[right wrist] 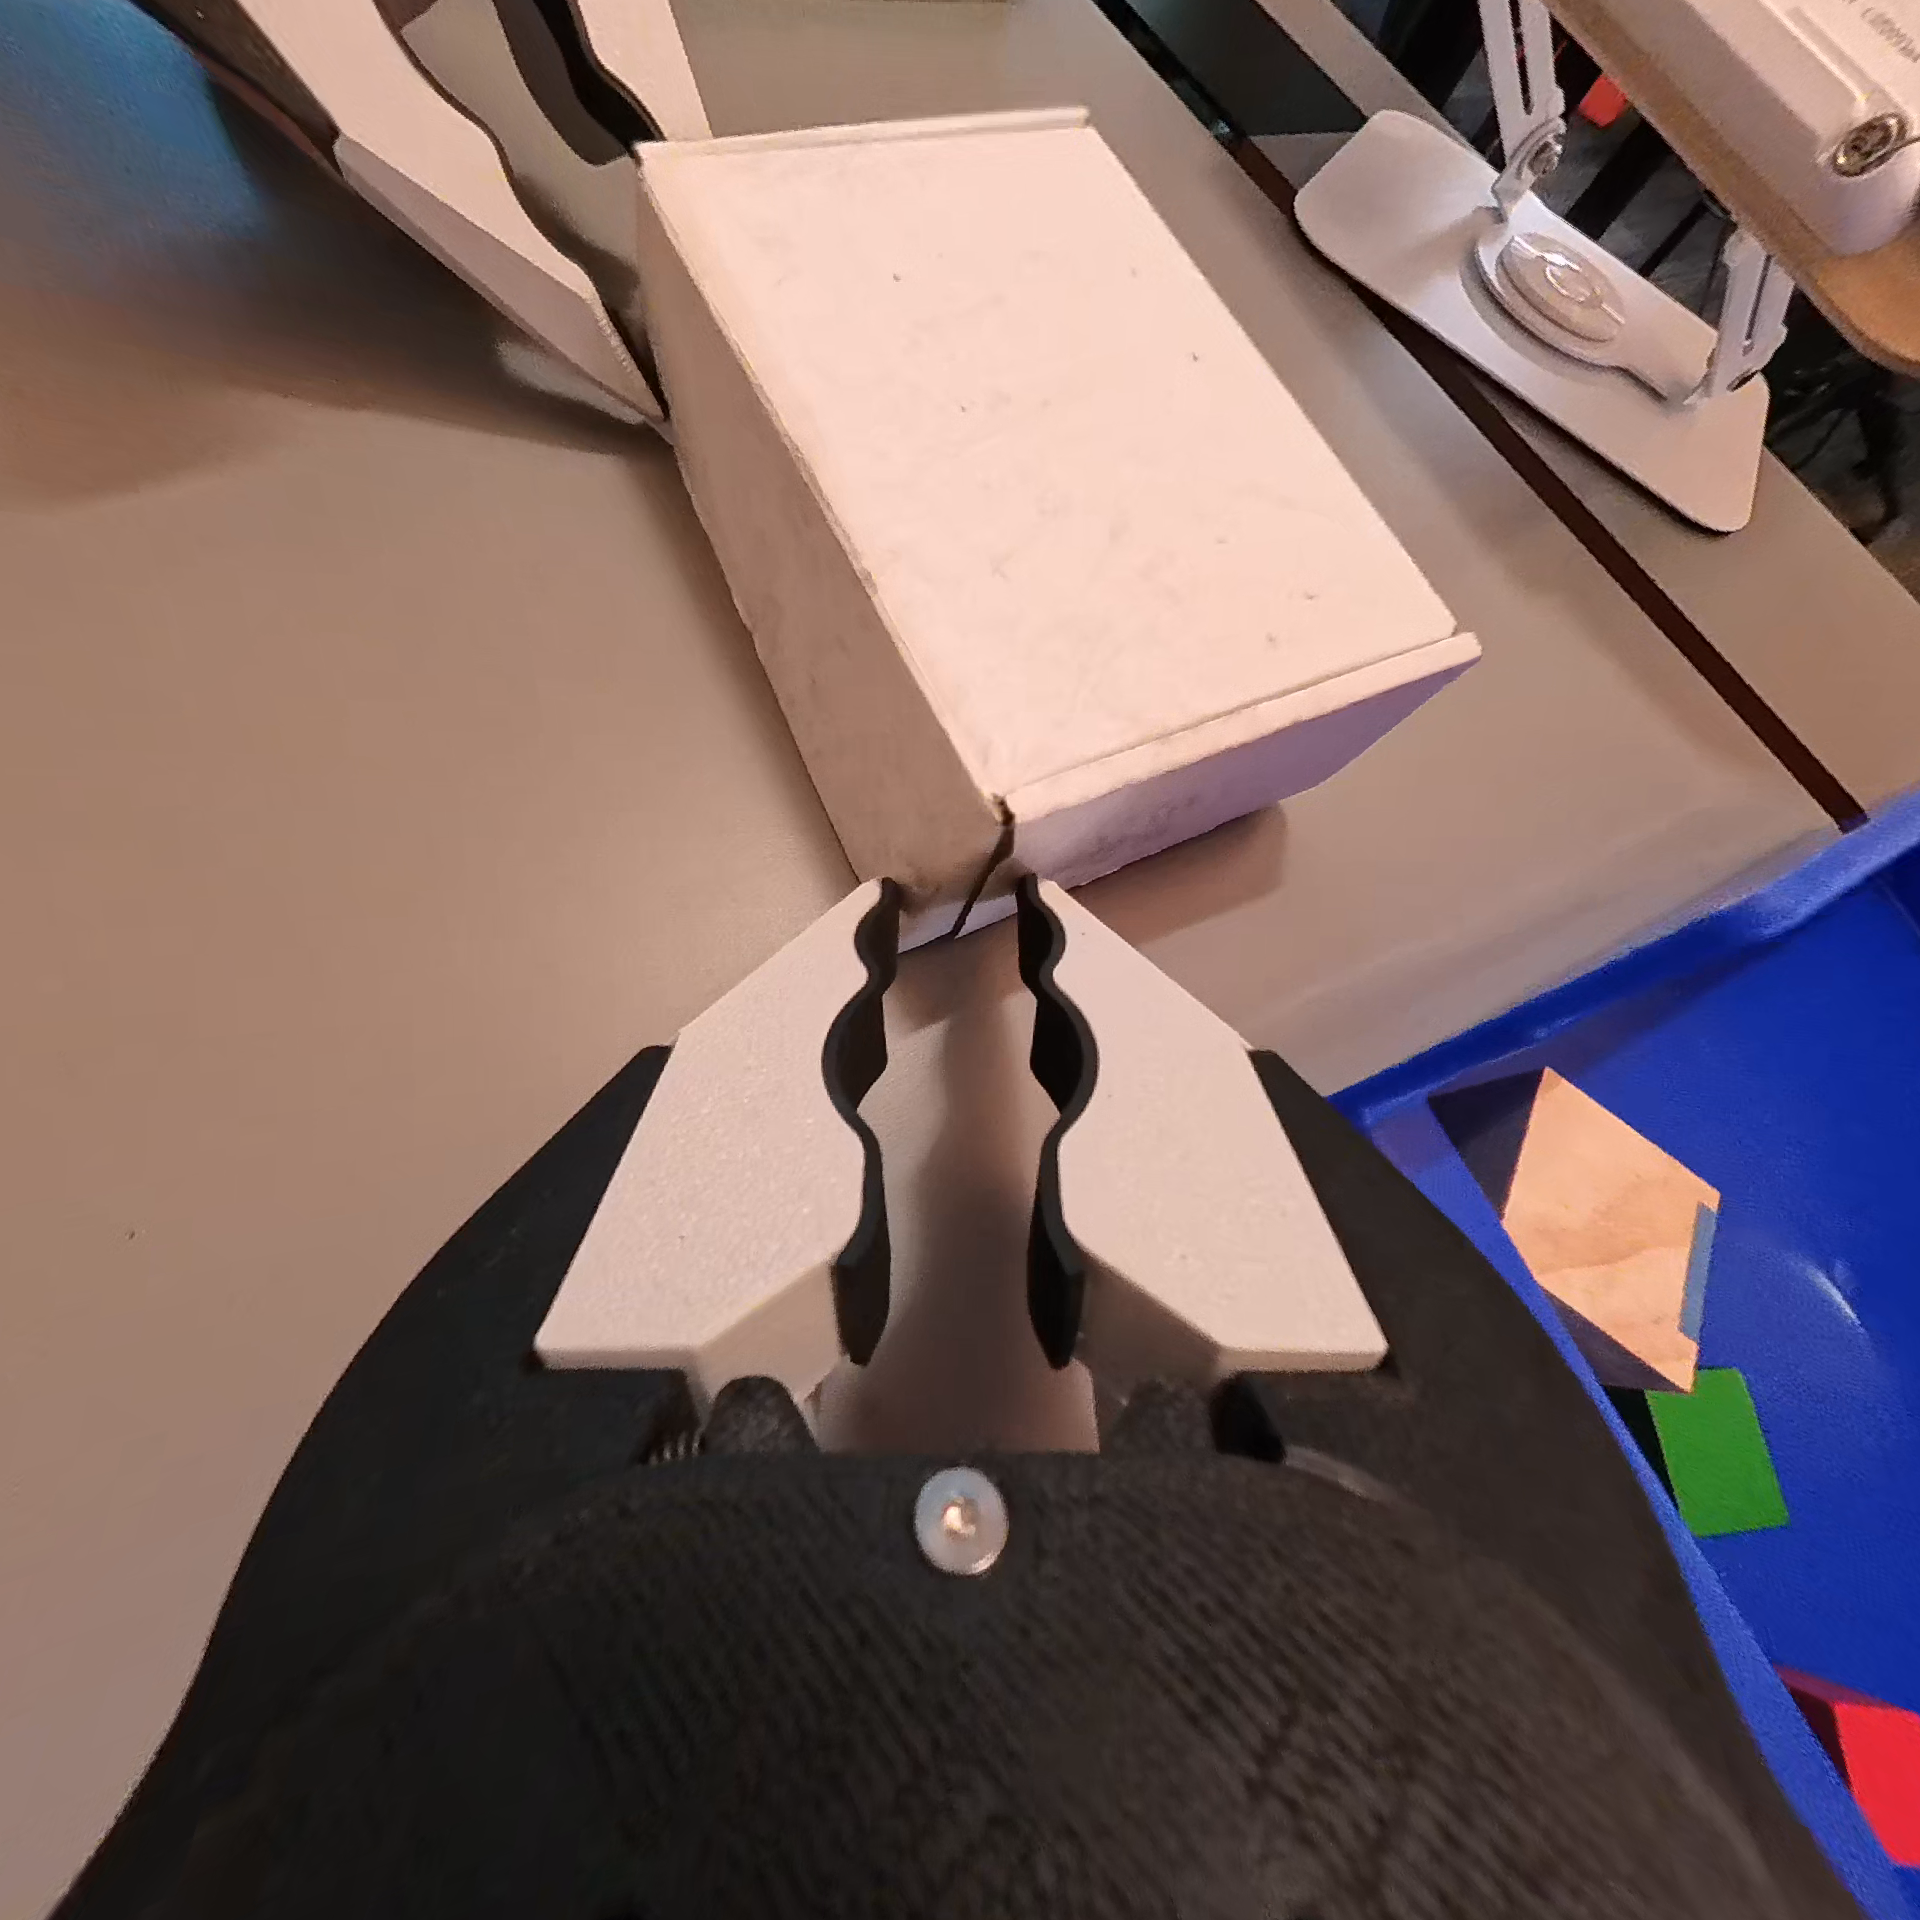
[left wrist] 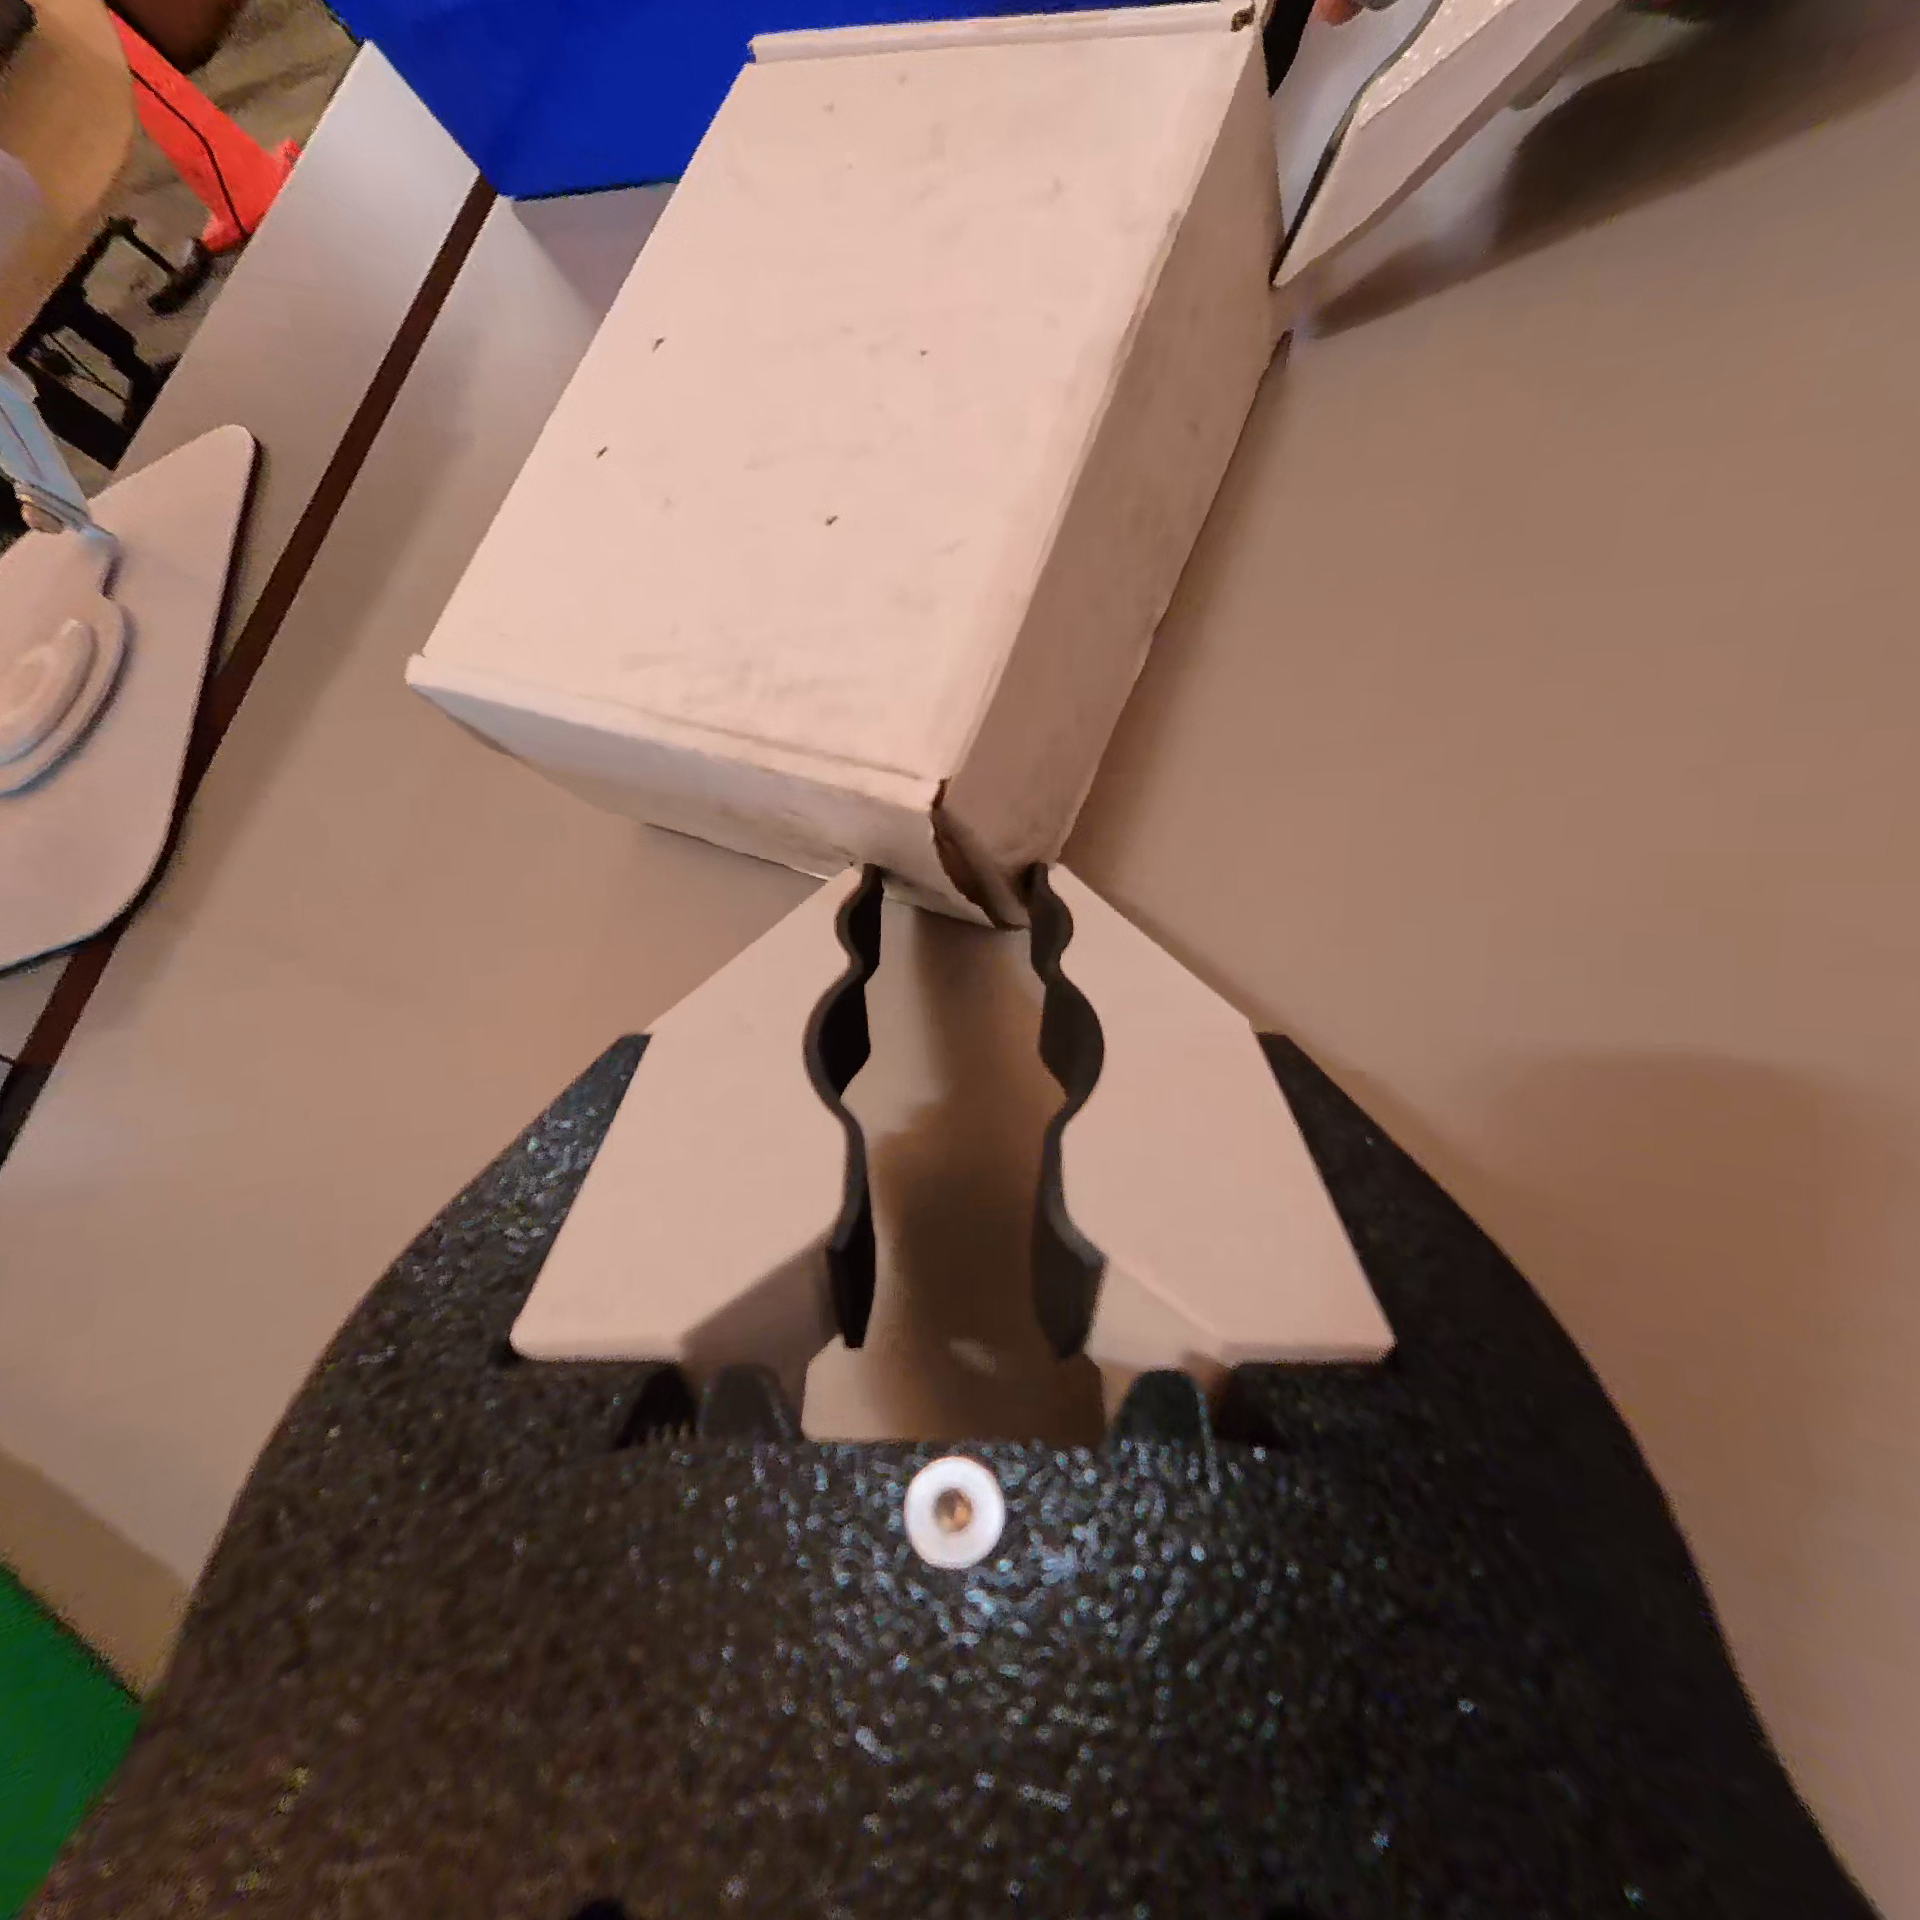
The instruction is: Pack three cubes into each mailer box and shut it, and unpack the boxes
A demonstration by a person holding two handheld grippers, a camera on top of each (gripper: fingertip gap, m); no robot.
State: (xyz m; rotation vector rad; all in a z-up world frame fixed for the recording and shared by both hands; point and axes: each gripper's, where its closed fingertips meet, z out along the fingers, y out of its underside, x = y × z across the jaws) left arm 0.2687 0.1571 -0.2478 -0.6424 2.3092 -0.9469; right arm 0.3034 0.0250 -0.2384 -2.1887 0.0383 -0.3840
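On the grey table (left wrist: 1558, 727) sat the closed white mailer box (left wrist: 862, 436), w/ our left gripper (left wrist: 954, 883) at one corner and our right gripper (right wrist: 953, 888) at another. Both stood approx. half open, tips straddling the corner edges, clamping nothing. We judged it light, stiff cardboard, a bit slick; best held at the lid's front lip. No readable writing on it. Cubes (right wrist: 1605, 1226) lay in the blue bin (right wrist: 1766, 987).

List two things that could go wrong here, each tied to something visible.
1. Each tool, left tool and right tool, meets only a bottom corner of the closed mailer box, so it may pivot or slip.
2. The blue bin of cubes sits close; a sliding box could bump it.
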